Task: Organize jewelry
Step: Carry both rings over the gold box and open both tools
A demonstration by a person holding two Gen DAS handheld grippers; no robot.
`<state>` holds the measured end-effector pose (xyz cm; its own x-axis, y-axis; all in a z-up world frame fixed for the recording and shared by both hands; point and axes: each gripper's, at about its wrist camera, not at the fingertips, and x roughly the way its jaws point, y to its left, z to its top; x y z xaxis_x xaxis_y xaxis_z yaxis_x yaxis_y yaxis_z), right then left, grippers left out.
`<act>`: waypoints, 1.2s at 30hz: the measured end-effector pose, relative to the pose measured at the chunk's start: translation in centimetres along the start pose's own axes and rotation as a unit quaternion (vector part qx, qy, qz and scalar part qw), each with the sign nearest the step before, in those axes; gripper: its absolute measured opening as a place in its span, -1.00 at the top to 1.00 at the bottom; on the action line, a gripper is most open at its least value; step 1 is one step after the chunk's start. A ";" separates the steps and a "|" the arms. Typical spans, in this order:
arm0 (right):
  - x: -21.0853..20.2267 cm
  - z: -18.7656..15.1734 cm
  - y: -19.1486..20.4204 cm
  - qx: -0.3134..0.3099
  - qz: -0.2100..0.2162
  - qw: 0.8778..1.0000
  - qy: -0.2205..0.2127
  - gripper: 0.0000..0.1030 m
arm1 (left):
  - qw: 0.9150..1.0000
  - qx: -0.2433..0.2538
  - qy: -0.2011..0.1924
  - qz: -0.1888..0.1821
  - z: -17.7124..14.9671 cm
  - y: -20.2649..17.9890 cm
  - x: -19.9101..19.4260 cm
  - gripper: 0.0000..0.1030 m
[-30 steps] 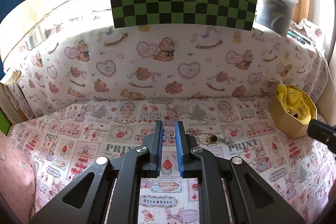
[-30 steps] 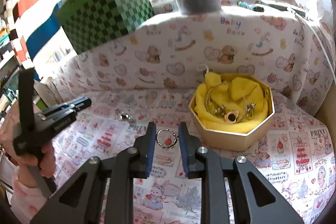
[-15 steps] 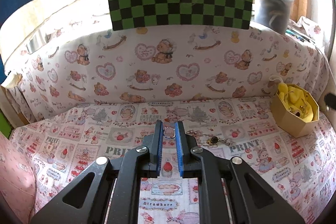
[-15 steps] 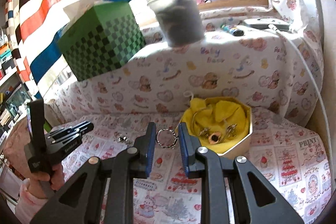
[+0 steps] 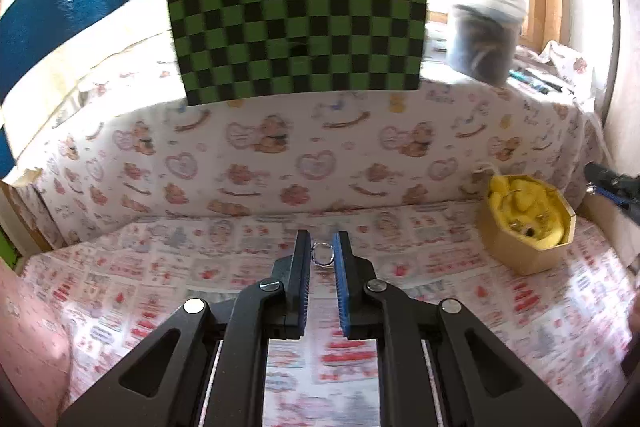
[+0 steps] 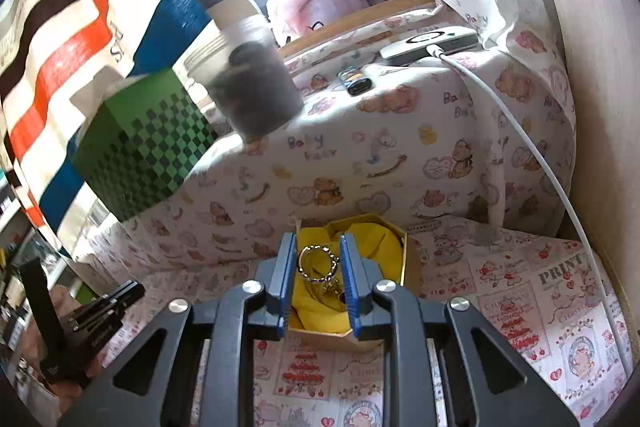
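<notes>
Facing the camera, beaded ring (image 6: 319, 264) in right tongs (image 6: 319, 259)

From my right-hand camera I read "PRINT" and "CHRISTMAS" on the printed tablecloth (image 6: 560, 291), and "Baby Bear" on the teddy-bear cloth (image 6: 360, 163) draped behind. Lettering on the striped banner (image 6: 80, 39) is too blurred to read.

Both grippers point forward and downward, the left gripper (image 5: 322, 255) pinching a small ring (image 5: 322, 253) and the right gripper (image 6: 318, 259) clamping a beaded ring (image 6: 319, 263).
</notes>
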<state>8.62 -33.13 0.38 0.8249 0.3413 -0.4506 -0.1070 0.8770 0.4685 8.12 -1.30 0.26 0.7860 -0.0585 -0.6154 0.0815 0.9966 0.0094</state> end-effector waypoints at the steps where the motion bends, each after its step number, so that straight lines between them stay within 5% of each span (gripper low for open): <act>1: 0.0 0.2 -0.3 0.002 -0.002 1.000 -0.002 0.61 | 1.000 0.001 0.004 -0.009 0.1 -0.6 0.0 0.79; 10: 1.3 0.8 -4.4 0.073 0.034 0.997 0.009 0.61 | 0.999 0.026 -0.006 -0.042 2.9 -6.4 -1.1 0.79; 14: 1.5 1.2 -5.2 0.055 0.095 0.994 0.014 0.60 | 0.997 0.026 0.008 -0.072 4.2 -8.4 0.0 0.79; 20: 2.8 1.1 -6.2 0.074 0.117 0.990 0.035 0.60 | 0.994 0.018 0.037 -0.101 4.5 -11.0 2.6 0.79; 36: 4.0 1.1 -7.1 0.090 0.090 0.991 0.042 0.55 | 0.986 0.043 0.073 -0.143 4.8 -15.9 5.9 0.79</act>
<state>13.28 -38.37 -3.90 0.7509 0.5210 -0.4058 -0.1413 0.7270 0.6719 14.43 -17.76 0.21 0.6274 -0.3205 -0.7097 0.3427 0.9320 -0.1179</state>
